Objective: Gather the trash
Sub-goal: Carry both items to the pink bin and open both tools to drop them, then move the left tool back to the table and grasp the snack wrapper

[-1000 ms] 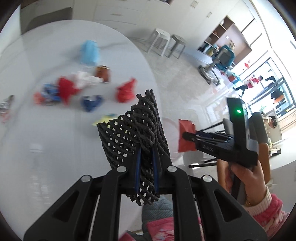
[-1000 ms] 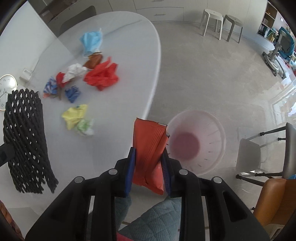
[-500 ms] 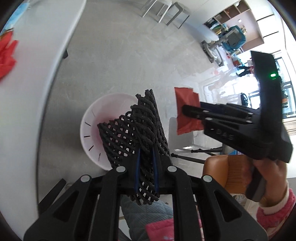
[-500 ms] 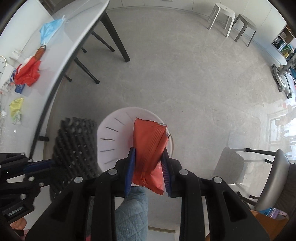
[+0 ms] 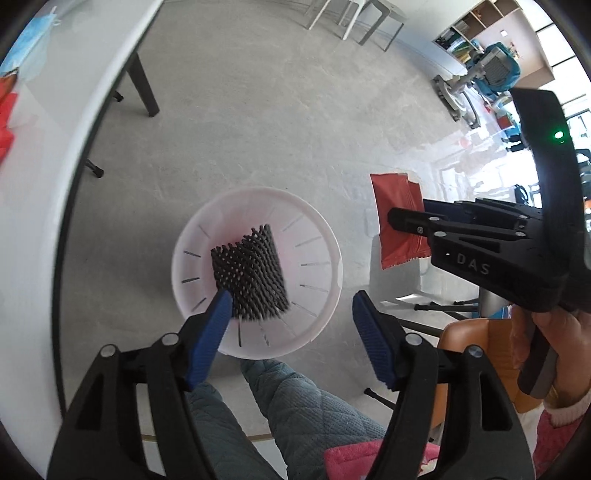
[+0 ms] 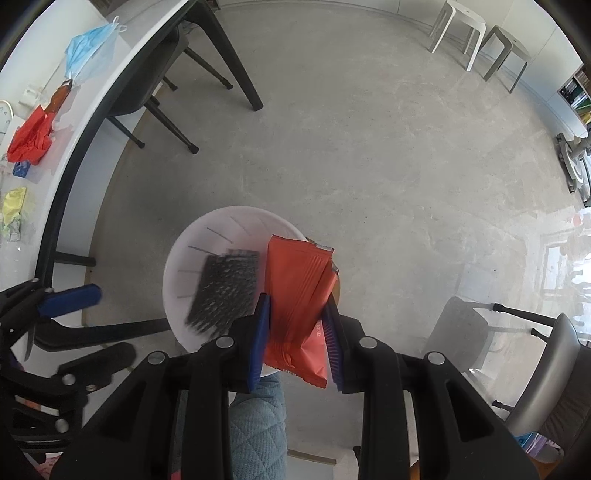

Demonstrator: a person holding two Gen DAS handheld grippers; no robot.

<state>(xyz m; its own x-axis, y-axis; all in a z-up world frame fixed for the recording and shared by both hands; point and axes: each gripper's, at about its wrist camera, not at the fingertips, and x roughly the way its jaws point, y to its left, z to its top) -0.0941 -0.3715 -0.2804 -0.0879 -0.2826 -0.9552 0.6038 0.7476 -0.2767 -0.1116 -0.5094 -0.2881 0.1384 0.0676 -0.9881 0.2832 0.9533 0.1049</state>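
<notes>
Left wrist view shows the left tool [image 5: 291,325] spread wide above the white bin [image 5: 325,236], the black foam net [image 5: 249,275] lying inside it, just ahead of the blue pads. Beside it, the right tool [image 6: 297,332] clamps a red wrapper [image 6: 299,291] over the bin's rim. Dropping is underway; next, that grip should loosen.

Looking like a home dining area: white table [image 6: 92,96] left of gripper, stools [image 6: 476,33] and shelving [image 5: 480,33] beyond.
</notes>
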